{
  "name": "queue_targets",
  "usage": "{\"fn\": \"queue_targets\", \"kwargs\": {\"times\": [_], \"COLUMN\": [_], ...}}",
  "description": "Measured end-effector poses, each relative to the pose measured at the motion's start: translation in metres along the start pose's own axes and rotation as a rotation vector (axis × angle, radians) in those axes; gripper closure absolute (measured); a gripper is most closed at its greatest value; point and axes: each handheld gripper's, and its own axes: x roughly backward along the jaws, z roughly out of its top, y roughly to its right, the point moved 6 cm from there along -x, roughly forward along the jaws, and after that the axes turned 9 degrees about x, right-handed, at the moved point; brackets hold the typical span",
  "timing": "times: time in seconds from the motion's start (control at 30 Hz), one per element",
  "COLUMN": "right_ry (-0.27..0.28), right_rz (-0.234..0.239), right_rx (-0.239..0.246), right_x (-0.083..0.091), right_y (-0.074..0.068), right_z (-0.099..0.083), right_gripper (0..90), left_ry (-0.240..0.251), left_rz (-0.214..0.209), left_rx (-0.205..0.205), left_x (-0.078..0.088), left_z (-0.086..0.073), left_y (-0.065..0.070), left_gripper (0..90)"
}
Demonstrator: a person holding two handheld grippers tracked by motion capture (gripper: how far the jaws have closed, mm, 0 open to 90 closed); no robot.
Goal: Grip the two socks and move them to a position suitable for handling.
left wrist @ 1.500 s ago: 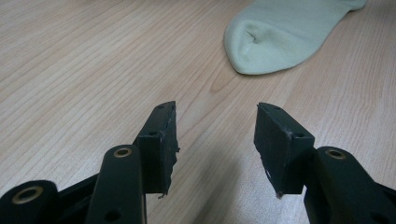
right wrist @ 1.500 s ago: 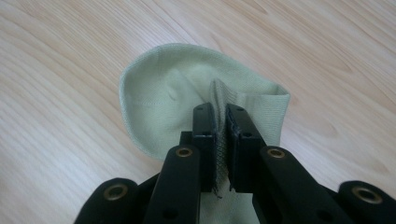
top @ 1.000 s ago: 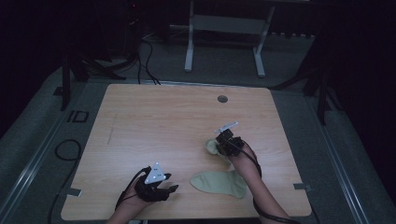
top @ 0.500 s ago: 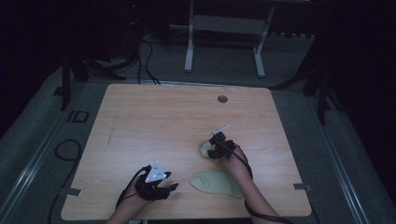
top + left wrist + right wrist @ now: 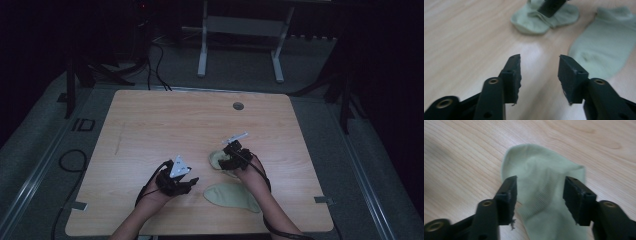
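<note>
— Left tool (image 5: 192,181)?
— Jaws spread, lately narrowing a little, nothing between them. Poised over bare counter (image 5: 150,130) near the front edge, just left of the flat sock (image 5: 231,196).
— In the left gripper view?
— Both pads apart over pale wood; flat sock (image 5: 604,47) off to the right, folded sock (image 5: 534,21) farther ahead with the other tool's dark jaw on top of it.
— Right tool (image 5: 225,162)?
— Jaws parted, lately opening, straddling the folded sock (image 5: 217,160). In the right gripper view, pale green cloth (image 5: 541,185) lying between the pads, not pinched by them.
— Socks, then?
— Both pale green, on the right half of the counter. Flat one nearest the front edge, folded one just behind it, close but apart.
— Counter?
— Light wood grain, rounded corners, a small round grey cap (image 5: 238,106) near the far edge.
— Beyond?
— Grey floor, black cables (image 5: 155,60) at the far left, a white metal frame (image 5: 240,45) behind, darkness past that.
</note>
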Motion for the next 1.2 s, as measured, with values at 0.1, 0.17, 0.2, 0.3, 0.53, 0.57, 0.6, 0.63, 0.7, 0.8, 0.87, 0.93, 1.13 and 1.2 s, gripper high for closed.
{"fn": "queue_targets", "kwargs": {"times": [0.1,0.17,0.2,0.3,0.53,0.57,0.6,0.63,0.7,0.8,0.87,0.93,1.13,1.2], "right_ry": [0.014,0.021,0.022,0.026,0.015,0.013,0.01,0.007,0.017,0.011,0.007,0.006,0.064,0.09], "right_rz": [0.018,0.032,0.038,0.028,0.054,0.05,0.047,0.042,0.033,0.024,0.026,0.028,0.044,0.038], "right_rx": [0.002,0.036,0.047,0.092,0.094,0.094,0.098,0.099,0.099,0.111,0.121,0.118,0.082,0.068], "right_x": [0.007,0.01,0.01,0.008,-0.002,-0.003,-0.004,-0.005,-0.006,-0.005,-0.004,-0.003,0.016,0.026], "right_y": [0.001,-0.004,-0.006,-0.012,-0.015,-0.015,-0.014,-0.014,-0.013,-0.013,-0.013,-0.014,-0.006,0.001], "right_z": [-0.005,-0.012,-0.014,-0.022,-0.03,-0.031,-0.032,-0.034,-0.035,-0.036,-0.036,-0.036,-0.029,-0.026], "right_gripper": [52.3,53.7,55.1,58.6,62.6,62.7,63.7,65.9,70.4,80.6,85.0,86.3,87.1,87.1], "left_ry": [0.028,0.037,0.036,0.004,-0.099,-0.109,-0.136,-0.14,-0.155,-0.176,-0.176,-0.178,-0.178,-0.179], "left_rz": [-0.012,-0.012,-0.013,0.014,0.035,0.046,0.055,0.059,0.072,0.082,0.071,0.069,0.062,0.058], "left_rx": [0.004,-0.006,-0.001,-0.032,-0.079,-0.082,-0.099,-0.095,-0.093,-0.079,-0.067,-0.069,-0.068,-0.067], "left_x": [-0.009,-0.015,-0.019,-0.036,-0.082,-0.085,-0.087,-0.089,-0.092,-0.097,-0.096,-0.096,-0.095,-0.096], "left_z": [0.022,0.033,0.038,0.051,0.055,0.053,0.051,0.049,0.046,0.041,0.04,0.04,0.04,0.04], "left_y": [-0.001,-0.001,-0.001,0.0,0.003,0.002,-0.001,-0.003,-0.008,-0.014,-0.015,-0.016,-0.016,-0.017], "left_gripper": [56.7,58.6,62.2,67.1,81.7,82.6,83.9,85.2,85.2,86.8,86.9,88.2,88.8,88.8]}}
